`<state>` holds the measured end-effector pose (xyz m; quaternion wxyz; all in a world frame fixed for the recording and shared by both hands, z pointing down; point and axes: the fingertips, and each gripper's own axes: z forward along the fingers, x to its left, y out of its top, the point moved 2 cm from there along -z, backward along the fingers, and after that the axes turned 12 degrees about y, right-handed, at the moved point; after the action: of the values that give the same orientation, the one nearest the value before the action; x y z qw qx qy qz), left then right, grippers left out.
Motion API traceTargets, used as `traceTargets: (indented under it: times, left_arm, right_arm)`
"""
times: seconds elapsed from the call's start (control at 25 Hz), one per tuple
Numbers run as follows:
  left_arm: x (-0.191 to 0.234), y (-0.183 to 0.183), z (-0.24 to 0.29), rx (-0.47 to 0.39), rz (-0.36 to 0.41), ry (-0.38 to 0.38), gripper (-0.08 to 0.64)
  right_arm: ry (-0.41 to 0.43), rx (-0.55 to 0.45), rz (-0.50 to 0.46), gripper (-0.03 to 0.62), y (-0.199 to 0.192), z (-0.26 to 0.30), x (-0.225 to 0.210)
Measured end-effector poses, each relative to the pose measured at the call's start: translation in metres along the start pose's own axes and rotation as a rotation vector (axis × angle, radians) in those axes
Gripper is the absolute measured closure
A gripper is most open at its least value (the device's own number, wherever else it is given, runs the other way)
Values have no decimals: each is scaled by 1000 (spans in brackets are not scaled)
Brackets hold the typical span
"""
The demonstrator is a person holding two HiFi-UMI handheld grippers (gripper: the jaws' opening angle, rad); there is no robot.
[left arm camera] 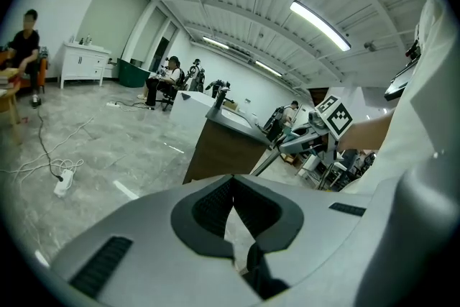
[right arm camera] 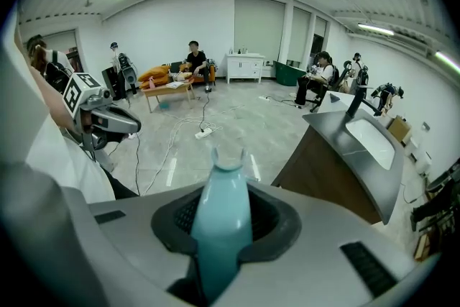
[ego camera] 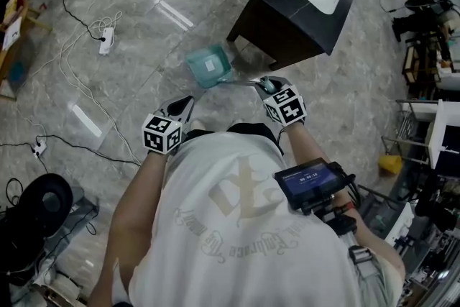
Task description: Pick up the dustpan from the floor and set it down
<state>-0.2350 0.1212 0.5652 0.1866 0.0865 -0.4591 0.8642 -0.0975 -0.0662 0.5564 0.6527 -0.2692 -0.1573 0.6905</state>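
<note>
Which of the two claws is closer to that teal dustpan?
Right. The right claw grips the dustpan by its handle; the left claw, empty, hangs apart from it, at its lower left in the head view.

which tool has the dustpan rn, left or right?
The right tool: its jaws are clamped on the handle of the teal dustpan. The left tool has its jaws together with nothing between them.
</note>
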Motion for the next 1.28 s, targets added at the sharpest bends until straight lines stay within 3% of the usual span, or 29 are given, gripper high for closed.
traceTargets:
  times: [0.64, 1.28]
  left_arm:
    - [46, -17, -29, 5, -105, 192, 549]
    - [87, 40, 17, 54, -106, 273, 548]
  right_arm:
    - [108, 63, -103, 497, 29, 67, -5]
    - [221, 134, -138, 497, 61, 139, -54]
